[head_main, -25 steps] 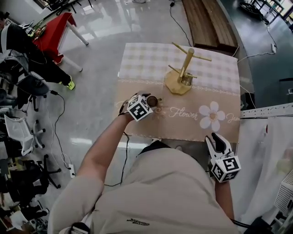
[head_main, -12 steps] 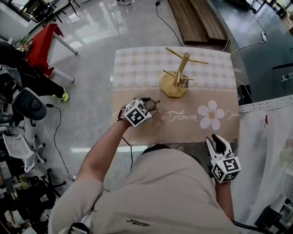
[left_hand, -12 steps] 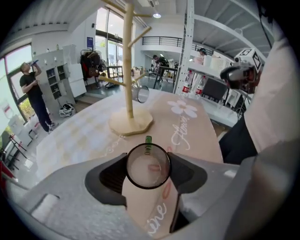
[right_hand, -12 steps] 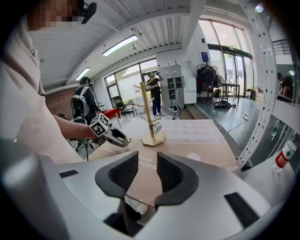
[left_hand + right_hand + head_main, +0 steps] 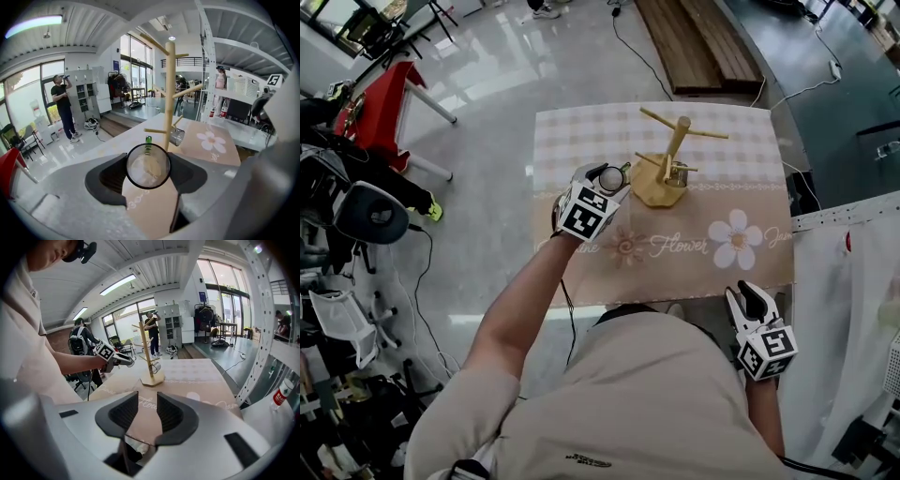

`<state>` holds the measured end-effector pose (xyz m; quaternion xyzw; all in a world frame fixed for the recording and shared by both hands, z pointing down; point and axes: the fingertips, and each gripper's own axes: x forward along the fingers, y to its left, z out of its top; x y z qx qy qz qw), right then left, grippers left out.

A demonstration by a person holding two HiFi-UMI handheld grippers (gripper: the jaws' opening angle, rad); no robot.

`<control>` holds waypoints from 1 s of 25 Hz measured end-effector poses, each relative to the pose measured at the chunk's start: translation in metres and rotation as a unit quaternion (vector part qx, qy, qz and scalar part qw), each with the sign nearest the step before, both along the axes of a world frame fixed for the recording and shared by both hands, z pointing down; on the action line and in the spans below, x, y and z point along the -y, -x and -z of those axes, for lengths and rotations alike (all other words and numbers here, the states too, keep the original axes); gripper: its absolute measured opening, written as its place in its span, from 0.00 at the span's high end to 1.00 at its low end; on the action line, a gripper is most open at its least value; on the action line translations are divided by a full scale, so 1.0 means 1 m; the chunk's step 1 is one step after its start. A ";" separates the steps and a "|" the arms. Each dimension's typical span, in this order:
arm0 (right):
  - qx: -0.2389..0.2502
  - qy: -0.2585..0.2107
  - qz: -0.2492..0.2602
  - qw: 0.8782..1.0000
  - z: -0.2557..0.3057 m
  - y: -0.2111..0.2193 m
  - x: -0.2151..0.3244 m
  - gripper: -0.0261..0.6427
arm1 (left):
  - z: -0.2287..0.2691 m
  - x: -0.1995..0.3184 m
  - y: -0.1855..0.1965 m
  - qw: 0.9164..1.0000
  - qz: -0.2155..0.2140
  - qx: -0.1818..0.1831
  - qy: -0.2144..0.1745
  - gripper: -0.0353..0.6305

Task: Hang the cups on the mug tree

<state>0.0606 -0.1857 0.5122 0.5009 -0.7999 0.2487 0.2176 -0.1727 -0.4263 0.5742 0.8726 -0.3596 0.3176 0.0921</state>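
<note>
Your left tool (image 5: pixel 148 167) pinched a clear cup (image 5: pixel 611 177) by its sides, held above the worktop (image 5: pixel 581 131) near the 9 o'clock side of the mug tree (image 5: pixel 668 155). Another cup (image 5: pixel 177 137) hung on a lower peg. Your right tool (image 5: pixel 147 417), jaws slightly spread and empty, sat at the worktop's 5 o'clock corner.

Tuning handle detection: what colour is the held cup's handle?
Green handle on the clear glass cup; best in left gripper view.
</note>
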 end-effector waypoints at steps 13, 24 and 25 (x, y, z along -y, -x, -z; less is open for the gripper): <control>0.003 0.004 -0.040 0.999 -0.001 -0.021 -0.012 0.76 | 0.007 0.037 -0.021 0.998 0.025 0.029 -0.047 0.54; 0.000 0.010 -0.050 0.999 -0.002 -0.030 -0.017 0.76 | -0.015 0.021 -0.054 0.997 0.015 0.039 -0.072 0.54; -0.001 0.012 -0.051 0.999 -0.001 -0.031 -0.017 0.76 | -0.016 0.020 -0.057 0.996 0.015 0.039 -0.074 0.54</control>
